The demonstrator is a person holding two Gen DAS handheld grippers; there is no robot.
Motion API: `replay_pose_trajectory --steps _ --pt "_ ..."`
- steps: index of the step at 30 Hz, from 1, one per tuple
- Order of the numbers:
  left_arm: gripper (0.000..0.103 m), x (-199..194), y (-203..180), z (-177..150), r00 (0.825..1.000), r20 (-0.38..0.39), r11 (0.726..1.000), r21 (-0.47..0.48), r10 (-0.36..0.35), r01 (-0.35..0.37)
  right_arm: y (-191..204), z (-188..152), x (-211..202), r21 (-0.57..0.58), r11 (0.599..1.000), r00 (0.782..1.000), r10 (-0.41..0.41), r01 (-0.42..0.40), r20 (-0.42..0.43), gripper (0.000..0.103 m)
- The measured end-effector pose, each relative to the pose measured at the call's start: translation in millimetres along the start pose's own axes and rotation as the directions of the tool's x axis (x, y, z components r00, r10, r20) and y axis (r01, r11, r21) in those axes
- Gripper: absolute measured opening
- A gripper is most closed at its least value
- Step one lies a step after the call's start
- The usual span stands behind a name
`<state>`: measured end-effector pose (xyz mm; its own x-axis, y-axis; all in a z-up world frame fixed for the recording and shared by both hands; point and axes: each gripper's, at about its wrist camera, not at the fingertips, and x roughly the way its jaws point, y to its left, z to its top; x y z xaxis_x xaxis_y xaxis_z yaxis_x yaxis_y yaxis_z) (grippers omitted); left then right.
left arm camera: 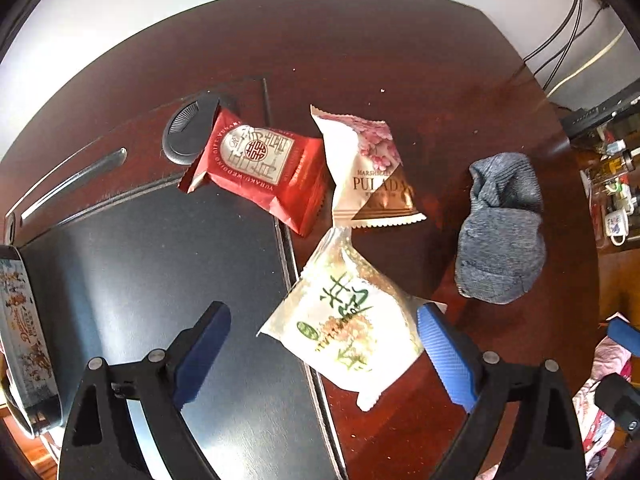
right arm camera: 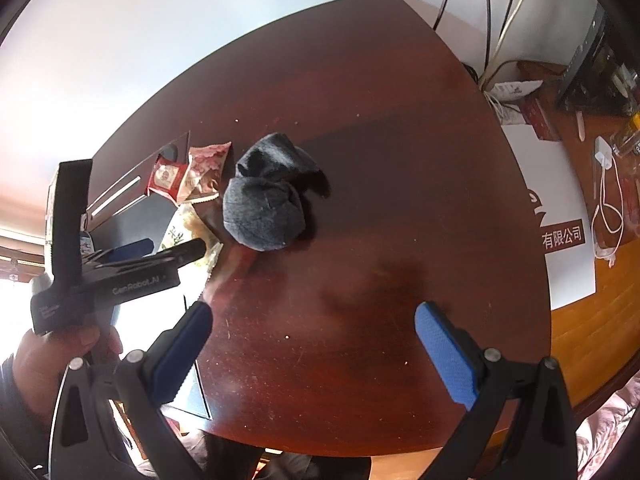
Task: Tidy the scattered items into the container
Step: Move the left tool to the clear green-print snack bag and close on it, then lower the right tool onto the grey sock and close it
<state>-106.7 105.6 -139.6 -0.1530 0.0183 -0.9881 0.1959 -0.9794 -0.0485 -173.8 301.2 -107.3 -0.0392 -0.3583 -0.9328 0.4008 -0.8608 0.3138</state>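
My left gripper point(left arm camera: 324, 354) points straight down at the table and stands open around a white packet with green print point(left arm camera: 344, 328). Its left pad is clear of the packet and its right pad is at the packet's edge. Beyond lie a red packet point(left arm camera: 256, 164) and a pink-and-brown packet point(left arm camera: 368, 172), with a balled grey sock point(left arm camera: 500, 232) to the right. A dark flat tray point(left arm camera: 160, 280) lies on the left. My right gripper point(right arm camera: 312, 354) is open over bare wood, nearer than the sock point(right arm camera: 264, 208). A hand point(right arm camera: 52, 356) holds the left gripper point(right arm camera: 120, 268).
A black round object point(left arm camera: 188, 128) sits behind the red packet. A printed tin point(left arm camera: 20, 320) stands at the tray's left edge. The red-brown table point(right arm camera: 380, 120) ends at the right by a white sheet with Chinese characters point(right arm camera: 560, 220). Cables point(right arm camera: 492, 40) hang behind.
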Motion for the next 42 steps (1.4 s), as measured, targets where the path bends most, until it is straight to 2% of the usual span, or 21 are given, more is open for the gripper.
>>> replay_pose_trajectory --steps 8,13,15,17,30,38,42 --pt "0.095 9 -7 -1 0.999 -0.015 0.999 0.031 0.040 -0.039 -3 -1 5 0.002 1.000 1.000 0.001 -0.001 -0.017 0.103" --pt "0.094 9 -8 -1 0.999 -0.013 0.998 0.044 0.033 -0.032 -4 0 6 0.002 1.000 1.000 0.000 0.000 -0.016 0.103" --pt "0.073 5 -8 -1 1.000 -0.002 0.998 0.057 0.024 -0.023 -4 1 7 0.002 1.000 1.000 -0.001 0.001 -0.015 0.103" --pt "0.060 1 -11 0 0.999 0.014 0.996 0.087 0.028 -0.030 -4 1 9 0.002 1.000 1.000 0.000 0.000 -0.018 0.103" --pt "0.058 -23 1 -14 0.999 0.018 0.997 0.068 -0.041 0.039 4 13 22 -0.033 0.999 1.000 -0.023 0.024 0.019 0.103" --pt "0.058 -43 20 -33 0.996 0.042 0.996 0.044 -0.075 0.074 31 35 37 -0.114 0.991 0.995 -0.053 0.062 0.081 0.103" --pt "0.058 -56 33 -45 0.995 0.052 0.996 0.024 -0.083 0.082 41 45 49 -0.140 0.988 0.995 -0.058 0.068 0.076 0.103"
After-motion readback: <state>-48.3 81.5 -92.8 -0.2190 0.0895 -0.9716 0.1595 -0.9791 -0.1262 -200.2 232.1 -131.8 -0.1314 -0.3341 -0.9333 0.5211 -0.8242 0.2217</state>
